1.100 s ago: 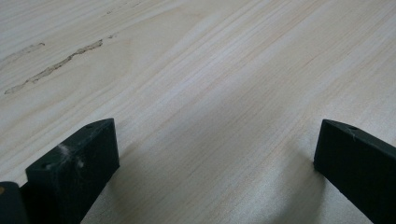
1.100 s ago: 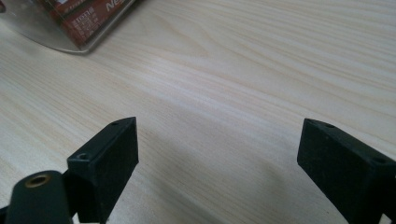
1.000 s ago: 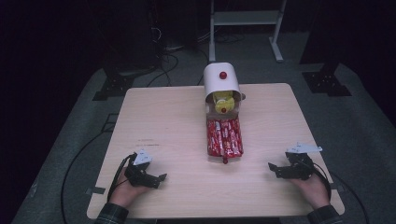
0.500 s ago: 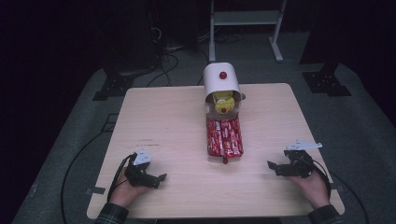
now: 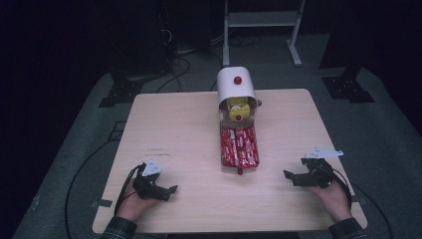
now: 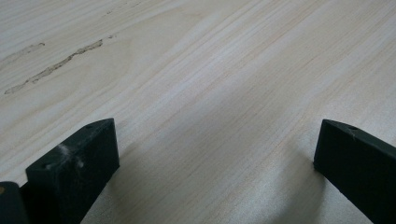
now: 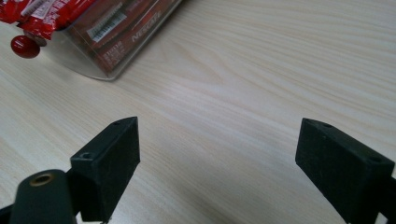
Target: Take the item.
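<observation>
Here, at the middle of the far half of your wooden table (image 5: 174, 134), a white dispenser (image 5: 234, 84) with a rounded top and a red knob (image 5: 238, 79) stands at the far edge, its open front facing you and showing a yellow item (image 5: 239, 105) with a second small red knob (image 5: 238, 117) just below it. Running from its mouth toward you lies a clear tray (image 5: 239, 145) packed with red snack packets (image 7: 100, 21), and a small red ball (image 5: 239, 172) sits at the tray's near end, touching it; in your right gripper view that ball (image 7: 24, 46) lies beside the tray's clear corner at the upper left. Your left gripper (image 5: 166, 191) rests low over the near left part of the table, held in your left hand (image 5: 134, 199), well apart from the tray; its jaws stand wide apart with bare wood between them in the left gripper view, where a pale scuff mark (image 6: 56, 67) runs across the boards farther off. Your right gripper (image 5: 293, 178) sits near the right edge in your right hand (image 5: 333, 196), pointing toward the tray's near end, jaws likewise spread and holding nothing, only table grain between them. A grey three-cornered plate (image 5: 323, 153) tops it. Beyond the table, a white stand (image 5: 261, 20) rises from the dark floor.
</observation>
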The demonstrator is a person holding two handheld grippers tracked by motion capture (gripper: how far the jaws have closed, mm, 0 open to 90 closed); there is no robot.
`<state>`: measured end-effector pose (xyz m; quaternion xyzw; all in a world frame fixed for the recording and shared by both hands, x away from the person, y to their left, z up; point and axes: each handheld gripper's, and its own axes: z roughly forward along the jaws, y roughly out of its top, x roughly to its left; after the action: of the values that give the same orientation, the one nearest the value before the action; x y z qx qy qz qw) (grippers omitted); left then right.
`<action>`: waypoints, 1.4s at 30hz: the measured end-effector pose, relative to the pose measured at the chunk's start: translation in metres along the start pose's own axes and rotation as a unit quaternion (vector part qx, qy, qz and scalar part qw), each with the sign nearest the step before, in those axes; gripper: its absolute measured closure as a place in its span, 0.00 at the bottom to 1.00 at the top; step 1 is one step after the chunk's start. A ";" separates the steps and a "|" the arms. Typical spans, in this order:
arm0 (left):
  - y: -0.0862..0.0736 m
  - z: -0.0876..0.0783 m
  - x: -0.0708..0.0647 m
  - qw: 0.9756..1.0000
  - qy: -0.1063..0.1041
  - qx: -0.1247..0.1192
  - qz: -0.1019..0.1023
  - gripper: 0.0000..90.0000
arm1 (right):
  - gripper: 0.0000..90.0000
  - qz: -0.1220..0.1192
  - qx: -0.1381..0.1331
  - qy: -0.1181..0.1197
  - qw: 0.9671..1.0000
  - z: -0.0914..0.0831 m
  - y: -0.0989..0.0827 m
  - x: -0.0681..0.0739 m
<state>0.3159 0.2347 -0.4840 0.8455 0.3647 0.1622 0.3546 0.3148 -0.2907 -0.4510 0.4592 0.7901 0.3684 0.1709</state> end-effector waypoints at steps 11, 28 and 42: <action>0.000 0.000 0.000 1.000 0.000 0.000 0.000 0.00 | 0.14 0.005 -0.014 0.010 1.000 -0.004 0.007 -0.001; 0.000 0.000 0.000 1.000 0.000 0.002 0.001 0.00 | 0.14 0.002 -0.021 0.023 1.000 -0.005 0.019 0.001; 0.000 0.000 0.000 1.000 0.000 0.002 0.000 0.00 | 0.14 0.001 -0.023 0.027 0.999 -0.003 0.033 0.000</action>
<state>0.3158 0.2349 -0.4838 0.8464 0.3645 0.1616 0.3530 0.3329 -0.2818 -0.4243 0.4463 0.7850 0.3988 0.1598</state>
